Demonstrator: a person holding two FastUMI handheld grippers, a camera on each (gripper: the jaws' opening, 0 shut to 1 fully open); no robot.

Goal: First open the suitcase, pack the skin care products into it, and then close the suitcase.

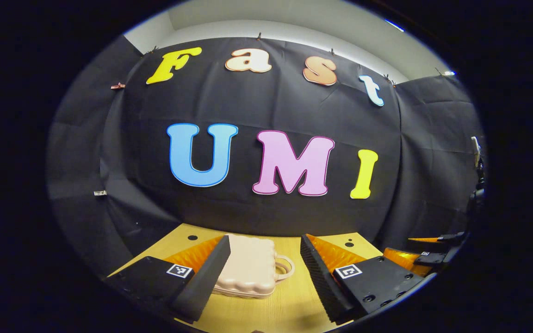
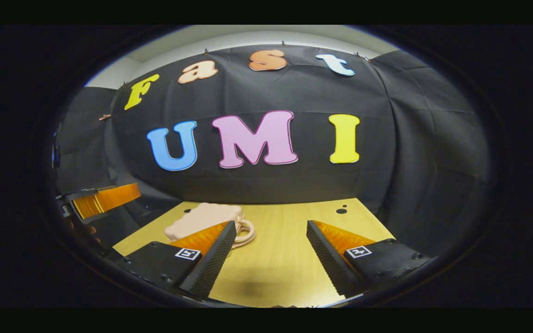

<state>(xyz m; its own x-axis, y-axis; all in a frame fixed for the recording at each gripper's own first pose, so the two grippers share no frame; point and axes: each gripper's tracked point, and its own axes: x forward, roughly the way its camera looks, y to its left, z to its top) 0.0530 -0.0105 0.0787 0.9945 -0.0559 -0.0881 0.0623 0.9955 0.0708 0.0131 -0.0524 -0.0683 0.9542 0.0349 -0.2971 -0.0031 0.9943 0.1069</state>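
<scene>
**Hidden and cut-off items**

Suitcase (image 1: 248, 270): left side covered by the left gripper's near finger (image 1: 206, 277) in the left gripper view; in the right gripper view, its lower right corner sits behind a finger (image 2: 211, 263). Latch and contents cannot be told. Other gripper (image 1: 433, 252): cut off at 4 o'clock, jaws unclear. Hand (image 2: 81, 229): at 8 o'clock, dark, mostly cropped.

One closed pink suitcase (image 1: 248, 270) with one looped handle (image 1: 285, 267) lies on one wooden bench (image 1: 289, 305); two tools: left tool (image 1: 264, 259), right tool (image 2: 271, 245).
</scene>
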